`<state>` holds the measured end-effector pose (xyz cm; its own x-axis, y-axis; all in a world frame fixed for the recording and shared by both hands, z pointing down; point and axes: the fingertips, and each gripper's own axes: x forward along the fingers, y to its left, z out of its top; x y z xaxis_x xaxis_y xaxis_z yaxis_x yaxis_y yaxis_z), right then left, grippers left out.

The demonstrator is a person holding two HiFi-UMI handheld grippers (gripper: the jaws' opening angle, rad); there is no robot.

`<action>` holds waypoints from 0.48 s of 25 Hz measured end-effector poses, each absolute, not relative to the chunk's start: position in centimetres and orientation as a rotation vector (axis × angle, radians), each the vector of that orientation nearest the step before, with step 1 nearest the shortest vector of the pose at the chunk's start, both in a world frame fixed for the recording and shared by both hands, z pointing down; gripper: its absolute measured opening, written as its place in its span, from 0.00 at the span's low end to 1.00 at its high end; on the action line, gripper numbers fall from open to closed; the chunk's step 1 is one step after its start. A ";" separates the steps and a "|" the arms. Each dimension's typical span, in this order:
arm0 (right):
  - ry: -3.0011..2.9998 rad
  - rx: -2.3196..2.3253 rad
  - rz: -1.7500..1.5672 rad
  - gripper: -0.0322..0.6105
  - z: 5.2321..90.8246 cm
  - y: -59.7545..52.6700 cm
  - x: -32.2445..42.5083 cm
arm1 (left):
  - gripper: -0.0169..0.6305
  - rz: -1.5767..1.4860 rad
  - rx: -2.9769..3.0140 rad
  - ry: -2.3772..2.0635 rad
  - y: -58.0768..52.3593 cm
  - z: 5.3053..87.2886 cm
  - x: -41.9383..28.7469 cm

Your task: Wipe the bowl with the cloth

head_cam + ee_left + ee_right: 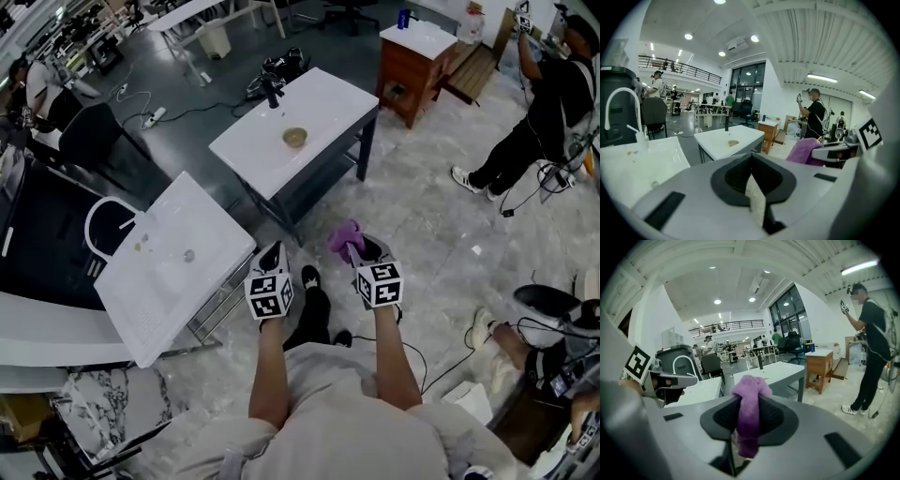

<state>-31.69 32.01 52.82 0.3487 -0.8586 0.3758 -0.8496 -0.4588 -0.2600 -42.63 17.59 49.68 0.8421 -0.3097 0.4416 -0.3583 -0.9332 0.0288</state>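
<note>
The right gripper (747, 430) is clamped on the purple cloth (344, 238), ready for wiping, the left gripper (273, 253) is closed and empty, and the bowl (295, 137) waits mid-desk (323, 98), well apart from both.

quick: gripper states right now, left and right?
Left gripper: shut, nothing between the jaws.
Right gripper: shut on the cloth.

bowl (295, 137): tan, on white table (328, 94) | cloth (345, 239): purple, bunched, in jaws
</note>
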 end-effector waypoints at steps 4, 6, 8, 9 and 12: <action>1.653 -2.568 -0.742 0.19 53.0 31.1 -29.2 | 0.04 0.667 2.905 -0.530 16.2 49.9 -39.4; 1.660 -2.577 -0.744 0.19 53.1 30.3 -27.1 | 0.04 0.652 2.907 -0.529 15.0 49.7 -36.9; 1.661 -2.591 -0.742 0.19 53.0 29.1 -24.7 | 0.04 0.632 2.905 -0.529 13.3 49.4 -34.6; 1.661 -2.597 -0.740 0.19 52.8 28.2 -23.5 | 0.04 0.625 2.904 -0.531 12.2 49.3 -33.5; 1.663 -2.602 -0.732 0.19 52.2 25.2 -20.3 | 0.04 0.618 2.899 -0.540 8.5 48.8 -30.3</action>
